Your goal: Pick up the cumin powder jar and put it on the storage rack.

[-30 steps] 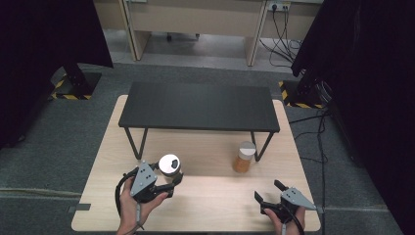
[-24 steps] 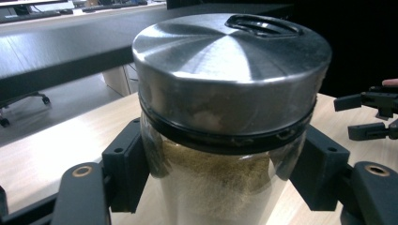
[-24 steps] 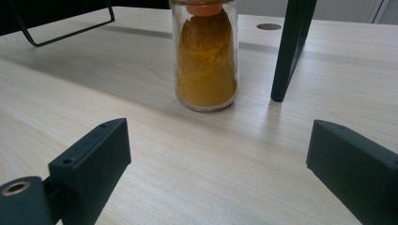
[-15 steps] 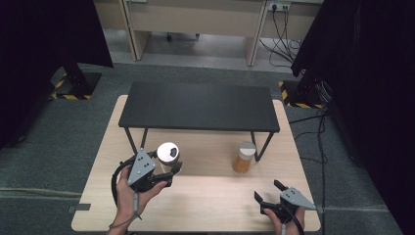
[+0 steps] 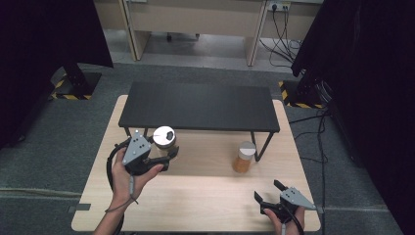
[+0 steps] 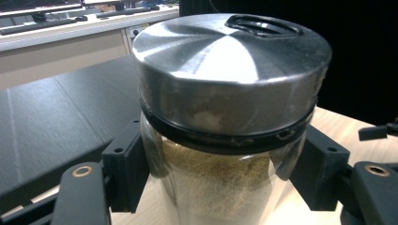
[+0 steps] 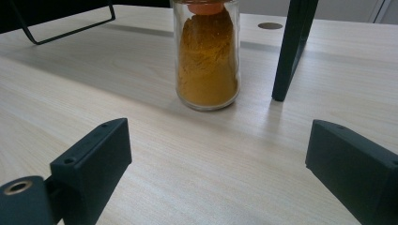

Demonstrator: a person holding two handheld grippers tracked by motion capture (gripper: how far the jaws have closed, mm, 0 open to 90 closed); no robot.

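while the left gripper (image 5: 169,155) clamps its two blocky black jaws on the glass sides of a round spice jar (image 5: 164,140), the jar sits lifted clear of the pale wood-grain table (image 5: 205,196), in front of the near left edge of the low black shelf (image 5: 198,105). in the left gripper view the jar (image 6: 225,122) is a clear cylinder packed with a dull brownish-tan powder, capped by a brushed, shiny metal lid with a black ring under its rim and a dark oval opening near the lid's far edge. the matte black jaw pads press on the glass just below that ring, one on each side.

the right gripper (image 5: 270,192) rests low at the near right corner of the table, its jaws spread wide with nothing between them. in the right gripper view those two squared black pads stand apart over bare wood, and beyond them a second jar (image 7: 206,54) stands upright on the table. it is a smooth, clear glass cylinder holding a mounded orange-yellow powder, with an orange insert at its top. just beside it is a slim black metal leg (image 7: 293,49) of the shelf. in the high view this jar (image 5: 244,156) has a flat silver lid and stands near the shelf's front right leg, well apart from the lifted one.
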